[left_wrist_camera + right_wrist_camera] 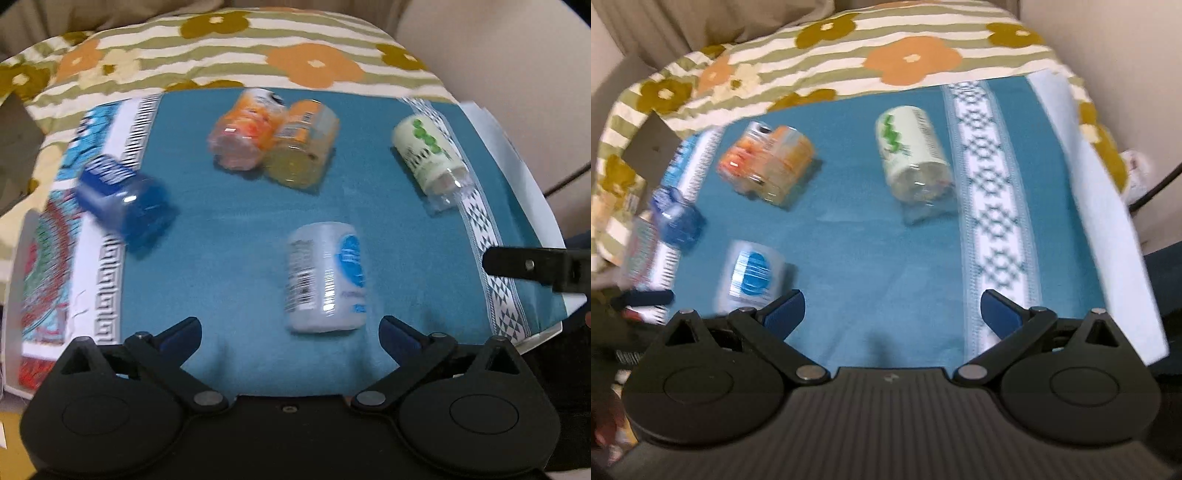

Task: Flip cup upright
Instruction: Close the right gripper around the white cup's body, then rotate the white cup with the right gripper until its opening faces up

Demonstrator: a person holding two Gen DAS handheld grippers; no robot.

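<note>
Teal cloth [229, 206] covers the bench, floral striped bedding [229, 48] behind. White clear-plastic cup with blue label [325, 277] lies on its side just ahead of the left tongs [290, 332], which are spread wide and empty. Right tongs [892, 314] are also wide open, holding nothing; green-print white cup [914, 155] lies ahead. Orange pair [273, 140] and blue cup [122, 199] also lie down. Risk: cups are round, so a one-sided touch likely rolls them; thin plastic may squash or slip, and motion blur could spoil aim.
</note>
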